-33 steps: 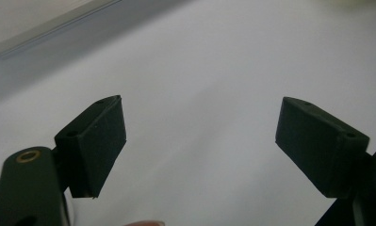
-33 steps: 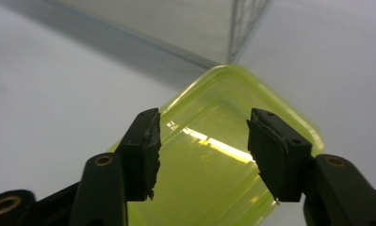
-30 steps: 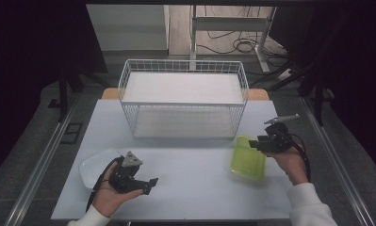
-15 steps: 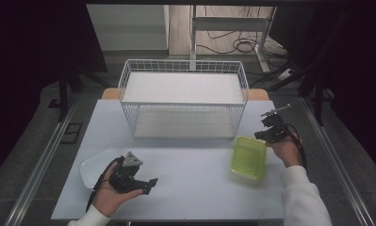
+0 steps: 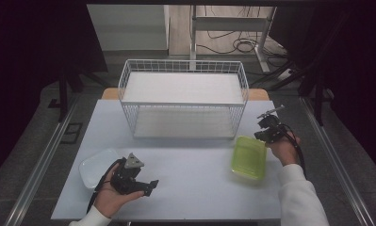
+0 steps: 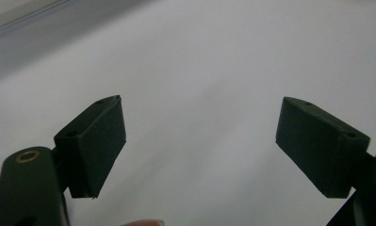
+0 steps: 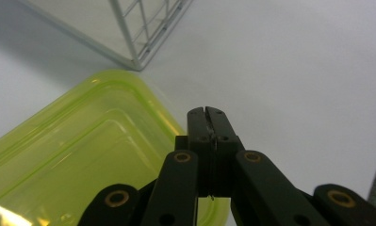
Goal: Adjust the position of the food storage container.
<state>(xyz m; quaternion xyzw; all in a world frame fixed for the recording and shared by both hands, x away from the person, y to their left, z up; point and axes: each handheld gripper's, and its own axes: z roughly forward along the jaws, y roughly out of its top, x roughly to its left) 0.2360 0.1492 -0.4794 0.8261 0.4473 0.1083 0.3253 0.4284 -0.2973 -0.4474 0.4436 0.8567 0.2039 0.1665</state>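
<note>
Counted on the worktop (image 5: 195,188): 1 green tub (image 5: 248,157), 1 clear lid (image 5: 95,166), 1 wire rack (image 5: 183,104) w/ 2 shelves, 2 claws.

The tub is seen as a shallow rectangular container, translucent lime green, w/ rounded corners and a stepped rim; it is laid flat at the right side of the worktop, just in front of the rack's right front corner, apart from the wire. In the right gripper view the tub (image 7: 77,155) is shown below and left of the jaws, the rack corner (image 7: 136,42) beyond it.

The right claw (image 5: 266,128) is held just past the tub's far right corner; whether it is touched cannot be told. Its jaws have just been closing and are now pressed together w/ nothing between them (image 7: 207,113).

The left claw (image 5: 145,184) is held low near the front edge, beside the lid; its jaws are spread wide, nothing gripped, bare worktop seen between them (image 6: 200,141).
</note>
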